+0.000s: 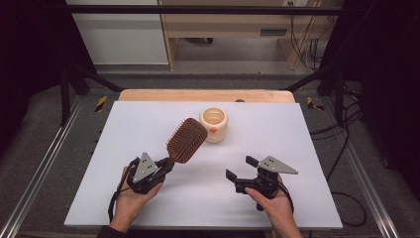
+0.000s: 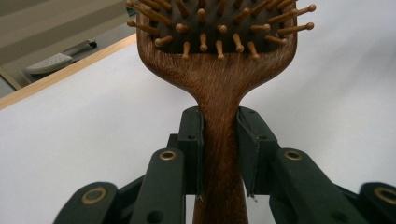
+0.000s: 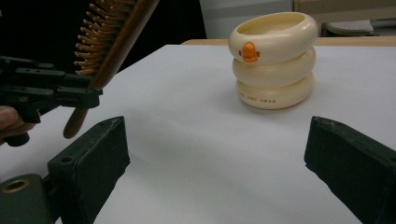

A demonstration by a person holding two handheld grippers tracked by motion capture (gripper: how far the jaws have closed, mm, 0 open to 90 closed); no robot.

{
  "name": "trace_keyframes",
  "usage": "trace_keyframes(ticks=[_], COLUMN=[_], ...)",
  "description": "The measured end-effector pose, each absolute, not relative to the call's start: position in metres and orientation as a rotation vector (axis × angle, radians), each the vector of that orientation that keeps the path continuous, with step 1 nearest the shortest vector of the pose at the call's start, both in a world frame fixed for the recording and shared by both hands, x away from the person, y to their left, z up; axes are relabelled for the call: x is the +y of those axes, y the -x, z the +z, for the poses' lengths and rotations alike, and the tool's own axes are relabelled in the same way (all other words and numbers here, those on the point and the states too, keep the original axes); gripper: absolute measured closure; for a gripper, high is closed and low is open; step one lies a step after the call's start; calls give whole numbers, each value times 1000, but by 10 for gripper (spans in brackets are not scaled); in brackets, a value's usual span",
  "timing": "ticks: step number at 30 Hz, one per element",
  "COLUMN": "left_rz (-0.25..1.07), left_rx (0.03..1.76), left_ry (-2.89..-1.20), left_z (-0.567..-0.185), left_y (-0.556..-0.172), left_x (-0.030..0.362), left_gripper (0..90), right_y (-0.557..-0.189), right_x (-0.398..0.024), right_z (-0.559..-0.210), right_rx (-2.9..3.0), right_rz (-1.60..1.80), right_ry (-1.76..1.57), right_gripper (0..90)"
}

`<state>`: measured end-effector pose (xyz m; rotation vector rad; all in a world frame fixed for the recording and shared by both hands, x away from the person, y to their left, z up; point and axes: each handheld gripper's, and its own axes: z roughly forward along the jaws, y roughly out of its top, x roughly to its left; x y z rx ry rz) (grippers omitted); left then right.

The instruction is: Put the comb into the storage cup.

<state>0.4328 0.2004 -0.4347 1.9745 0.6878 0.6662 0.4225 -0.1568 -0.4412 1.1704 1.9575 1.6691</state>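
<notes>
A brown wooden paddle hairbrush (image 1: 185, 140) is held off the white table, bristles facing up, its head tilted toward the back right. My left gripper (image 1: 166, 166) is shut on the brush's handle (image 2: 219, 140), both pads pressed against the wood. A cream ribbed cup (image 1: 214, 125) with a small orange mark stands upright at the table's back middle, just right of the brush head. My right gripper (image 1: 241, 167) hovers at the front right, open and empty, its jaws pointing toward the cup (image 3: 273, 60). In the right gripper view the brush (image 3: 109, 51) and the left gripper (image 3: 70, 93) are at the left.
The white table top (image 1: 148, 208) ends in a wooden strip (image 1: 205, 95) at the back. Dark frame bars and cables run along both sides. Beyond the table stand a white cabinet and a wooden shelf on the floor.
</notes>
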Motion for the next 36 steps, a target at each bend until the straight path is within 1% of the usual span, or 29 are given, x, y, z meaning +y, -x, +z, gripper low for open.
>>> trace_keyframes(ticks=[11, 23, 36], left_rz=[653, 660, 664], left_rx=[679, 656, 631], left_ry=[-1959, -1935, -1920], left_z=[-435, -431, -429], left_y=[-432, -427, -423], left_x=[200, 200, 196], left_gripper=[719, 720, 719], right_y=[-426, -432, -441], right_x=[-135, -92, -75], right_z=[-435, -426, -407], right_rx=[1954, 1990, 1924], right_rz=[1725, 1799, 1919], right_ry=[-1198, -1159, -1178], right_gripper=[62, 67, 100])
